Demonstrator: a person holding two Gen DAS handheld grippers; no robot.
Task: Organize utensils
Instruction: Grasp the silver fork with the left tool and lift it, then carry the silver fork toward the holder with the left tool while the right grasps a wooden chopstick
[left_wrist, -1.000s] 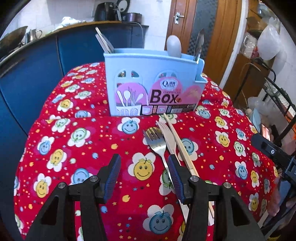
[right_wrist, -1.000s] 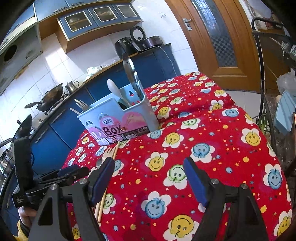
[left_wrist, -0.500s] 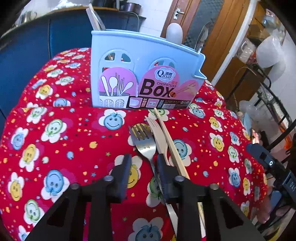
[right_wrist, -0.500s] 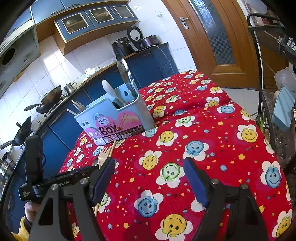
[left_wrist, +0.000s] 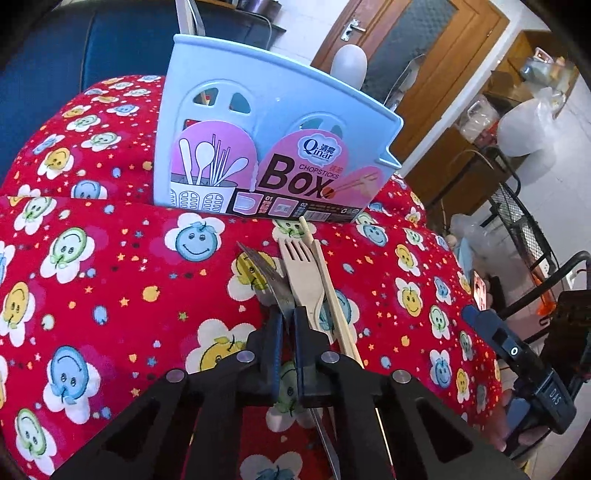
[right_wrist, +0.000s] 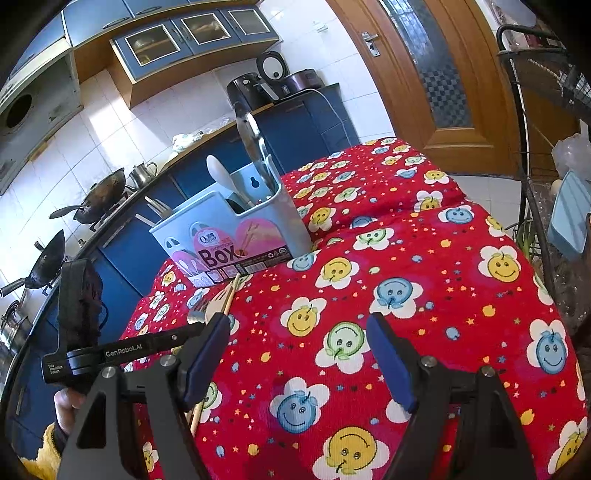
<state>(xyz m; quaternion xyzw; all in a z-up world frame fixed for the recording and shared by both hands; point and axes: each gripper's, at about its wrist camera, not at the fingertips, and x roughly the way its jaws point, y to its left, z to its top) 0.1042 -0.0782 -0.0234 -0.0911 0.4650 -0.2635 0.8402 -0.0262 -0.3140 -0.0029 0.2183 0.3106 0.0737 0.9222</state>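
A light blue utensil box stands on the red smiley tablecloth, with a white spoon and metal utensils in it; it also shows in the right wrist view. In front of it lie a metal fork, a wooden fork and a chopstick. My left gripper is shut on the metal fork's neck. My right gripper is open and empty above the cloth, to the right of the utensils.
A blue kitchen counter with appliances and woks runs behind the table. A wooden door is at the back right. A black wire rack with bags stands off the table's right edge.
My left gripper has moved forward toward the box and closed on the metal fork, whose head is now tilted up. My right gripper stays open, nearly still.
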